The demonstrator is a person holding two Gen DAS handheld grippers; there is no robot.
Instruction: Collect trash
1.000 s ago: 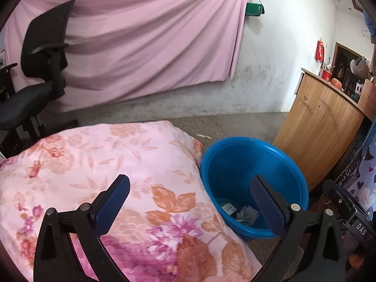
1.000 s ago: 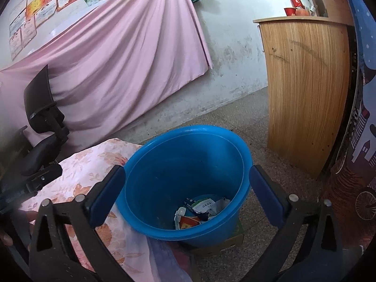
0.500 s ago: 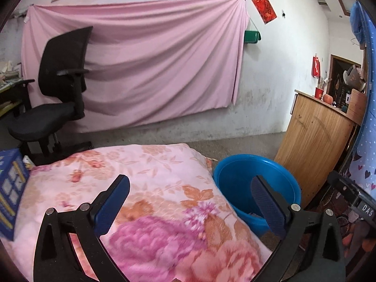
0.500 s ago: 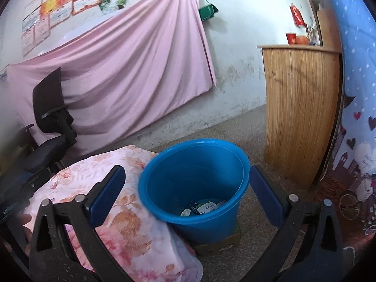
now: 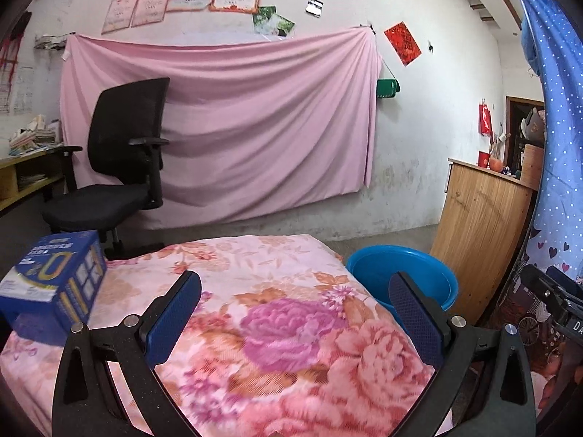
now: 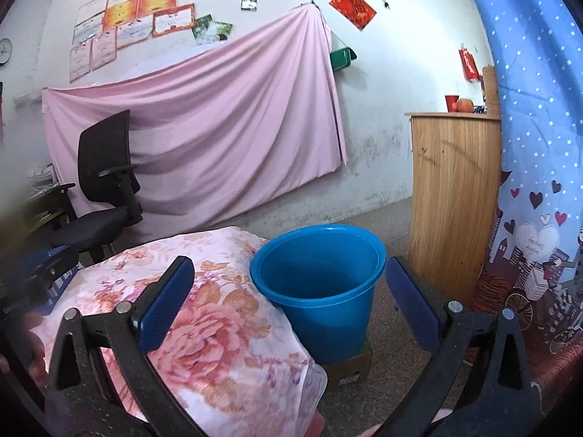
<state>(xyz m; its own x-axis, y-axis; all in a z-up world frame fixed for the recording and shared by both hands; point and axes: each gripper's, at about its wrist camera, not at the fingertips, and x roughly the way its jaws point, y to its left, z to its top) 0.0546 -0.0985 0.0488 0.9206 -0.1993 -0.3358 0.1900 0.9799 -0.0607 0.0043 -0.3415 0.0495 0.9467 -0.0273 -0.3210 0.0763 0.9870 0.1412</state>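
Note:
A blue plastic bucket [image 6: 320, 276] stands on a flattened cardboard box [image 6: 346, 367] on the floor, right of a table draped in a pink floral cloth [image 5: 277, 335]. From this height its contents are hidden. The bucket [image 5: 404, 276] shows past the table's right edge in the left wrist view. A blue carton [image 5: 51, 287] rests on the cloth at the left. My left gripper [image 5: 295, 317] hovers open over the cloth, holding nothing. My right gripper [image 6: 288, 306] is open and empty, level with the bucket's near side.
A black office chair [image 5: 116, 167] stands behind the table on the left. A wooden counter [image 6: 455, 196] sits right of the bucket, and a blue patterned curtain [image 6: 539, 182] hangs at the far right. A pink sheet [image 5: 226, 127] covers the back wall.
Both grippers have risen and pulled back from the bucket, so the trash inside dropped out of sight. The blue carton came into the left view. Both stayed open.

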